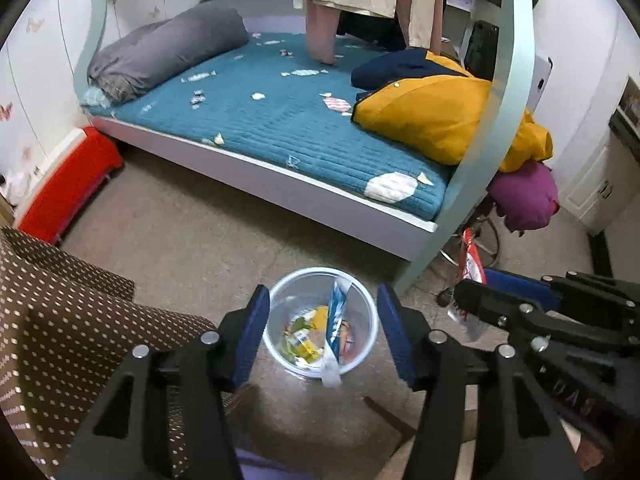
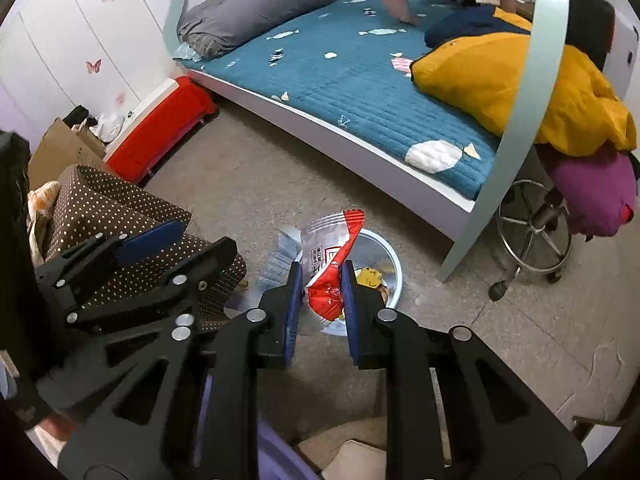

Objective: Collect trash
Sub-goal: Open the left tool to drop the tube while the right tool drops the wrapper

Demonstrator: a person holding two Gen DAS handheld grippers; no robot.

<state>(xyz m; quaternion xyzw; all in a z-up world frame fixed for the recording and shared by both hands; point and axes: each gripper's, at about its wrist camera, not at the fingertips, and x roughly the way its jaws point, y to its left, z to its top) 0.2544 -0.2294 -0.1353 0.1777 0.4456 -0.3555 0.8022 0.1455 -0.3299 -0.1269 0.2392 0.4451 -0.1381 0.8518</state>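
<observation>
so progress check on the trash run: the clear round plastic bin on the floor beside the bed already has a small pile in it, some yellow and green snack wrappers at the bottom plus a blue and white packet standing on end against the inside wall. that part is done.

the left gripper hangs right over the bin with its blue pads standing roughly half apart and nothing between them, just the bin showing through the gap. the right gripper is nearly closed, pinching a crumpled red and white foil snack bag above the near rim of the bin, so that one is not in yet (it looks to me like the drop is the step in hand, but that's my guess).

what's left is most of the job, honestly. the teal quilted mattress has plenty of little scraps scattered over it, like a pink striped candy wrapper next to the yellow puffy jacket, a white scrap mid-bed, and several small crinkled bits near the grey rolled duvet. some of the pale shapes may just be the mattress print, hard to tell which.

i'd call it an early stage: a handful binned, one in hand, the bed barely touched.
</observation>
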